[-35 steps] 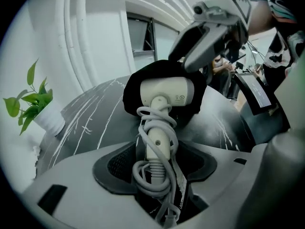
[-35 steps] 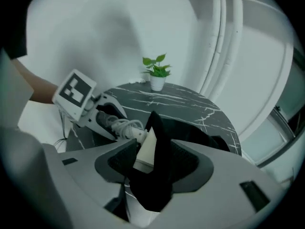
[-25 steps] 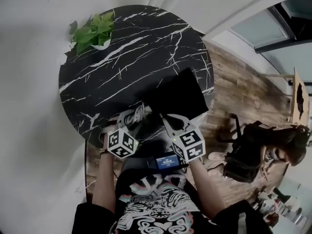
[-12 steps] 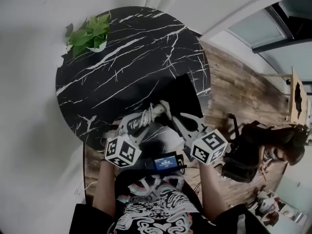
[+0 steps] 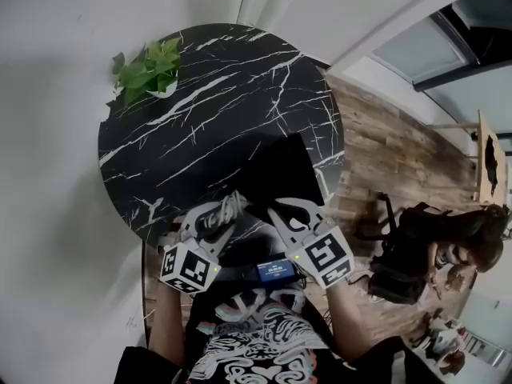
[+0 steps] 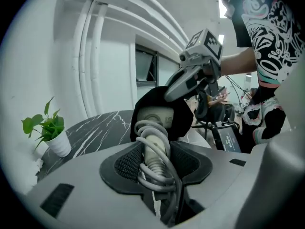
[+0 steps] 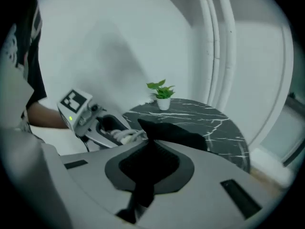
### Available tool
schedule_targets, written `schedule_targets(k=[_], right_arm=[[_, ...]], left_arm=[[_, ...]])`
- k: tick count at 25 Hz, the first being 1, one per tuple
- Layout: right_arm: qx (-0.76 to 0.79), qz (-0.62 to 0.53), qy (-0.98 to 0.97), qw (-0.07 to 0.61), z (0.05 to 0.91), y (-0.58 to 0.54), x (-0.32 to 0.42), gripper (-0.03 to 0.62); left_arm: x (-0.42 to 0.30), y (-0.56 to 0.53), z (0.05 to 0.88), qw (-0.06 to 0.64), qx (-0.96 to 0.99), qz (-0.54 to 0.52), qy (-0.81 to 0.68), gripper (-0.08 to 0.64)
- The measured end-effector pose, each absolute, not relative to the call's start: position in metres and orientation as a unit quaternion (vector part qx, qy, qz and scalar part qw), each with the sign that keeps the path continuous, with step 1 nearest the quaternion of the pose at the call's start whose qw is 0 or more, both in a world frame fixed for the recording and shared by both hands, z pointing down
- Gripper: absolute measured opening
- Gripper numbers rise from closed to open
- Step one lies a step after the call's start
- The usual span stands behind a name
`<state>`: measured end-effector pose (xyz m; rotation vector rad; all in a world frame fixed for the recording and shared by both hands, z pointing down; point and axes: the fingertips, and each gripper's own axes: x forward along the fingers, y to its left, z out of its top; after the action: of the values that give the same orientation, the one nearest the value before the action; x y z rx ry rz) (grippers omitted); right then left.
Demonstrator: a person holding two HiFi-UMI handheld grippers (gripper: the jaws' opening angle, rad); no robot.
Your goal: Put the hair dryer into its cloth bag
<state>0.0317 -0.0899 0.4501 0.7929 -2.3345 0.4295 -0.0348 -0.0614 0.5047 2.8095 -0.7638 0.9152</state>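
Note:
My left gripper [image 6: 153,163] is shut on the handle of the pale hair dryer [image 6: 153,142], which has its cord wound around it. The dryer's head [image 6: 155,117] sits in the mouth of the black cloth bag [image 6: 183,123]. My right gripper [image 7: 150,163] is shut on the bag's edge [image 7: 176,133] and holds it up. In the head view both grippers, left [image 5: 222,214] and right [image 5: 276,213], meet at the table's near rim. From there the bag [image 5: 284,166] trails back onto the table. In the right gripper view the left gripper [image 7: 128,136] shows with the cord in it.
A round black marble table [image 5: 208,94] carries a small potted plant [image 5: 148,66] at its far left. Wooden floor [image 5: 384,134] lies to the right, where a seated person [image 5: 448,238] is. A small device with a lit screen [image 5: 276,269] hangs at my waist.
Both grippers have risen together off the table. They carried the hair dryer and the bag's mouth up with them.

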Motion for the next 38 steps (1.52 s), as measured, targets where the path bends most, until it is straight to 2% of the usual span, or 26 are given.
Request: schedule_targets(k=[3,5,12,17,18,20,21,23,25,28,30,32,36,38], right_arm=[[0.226,0.263,-0.916,0.199,0.428,-0.079,0.002,0.026],[0.187,0.301,-0.921,0.160,0.423,-0.073,-0.007,0.026],[0.121,0.317,-0.912,0.232,0.452,-0.048,-0.006,0.026],[0.178,0.327,-0.918,0.135,0.429,-0.071,0.006,0.028],[0.201,0.312,-0.918,0.140,0.431,-0.077,0.014,0.034],[0.235,0.290,-0.913,0.166,0.437,-0.079,0.029,0.156],[0.249,0.287,-0.909,0.171,0.439,-0.079,0.036,0.175],[0.281,0.282,-0.901,0.174,0.443,-0.081,0.050,0.178],[0.304,0.271,-0.891,0.199,0.455,-0.080,0.060,0.179],[0.310,0.240,-0.879,0.270,0.485,-0.072,0.069,0.186],[0.326,0.228,-0.867,0.300,0.501,-0.072,0.082,0.188],[0.353,0.246,-0.855,0.291,0.510,-0.079,0.104,0.193],[0.444,0.310,-0.806,0.239,0.538,-0.111,0.172,0.193],[0.476,0.328,-0.782,0.234,0.564,-0.131,0.198,0.192]], left_arm=[[-0.029,-0.060,0.497,0.035,0.920,0.304,-0.243,0.190],[-0.019,-0.061,0.500,0.032,0.921,0.308,-0.237,0.191],[0.019,-0.083,0.551,0.073,0.910,0.341,-0.226,0.192],[0.041,-0.105,0.568,0.075,0.908,0.337,-0.239,0.193],[0.037,-0.108,0.574,0.084,0.906,0.331,-0.251,0.199],[0.021,-0.113,0.579,0.100,0.902,0.307,-0.287,0.216],[0.010,-0.115,0.575,0.098,0.902,0.292,-0.304,0.216],[-0.013,-0.112,0.561,0.080,0.902,0.277,-0.322,0.305],[-0.035,-0.097,0.561,0.067,0.899,0.302,-0.311,0.343],[-0.051,-0.055,0.591,0.079,0.891,0.381,-0.233,0.345],[-0.047,-0.034,0.603,0.059,0.887,0.416,-0.193,0.338],[-0.028,-0.026,0.599,0.034,0.892,0.413,-0.182,0.285],[0.035,-0.032,0.602,0.024,0.910,0.378,-0.169,0.307],[0.058,-0.044,0.612,0.011,0.907,0.381,-0.182,0.291]])
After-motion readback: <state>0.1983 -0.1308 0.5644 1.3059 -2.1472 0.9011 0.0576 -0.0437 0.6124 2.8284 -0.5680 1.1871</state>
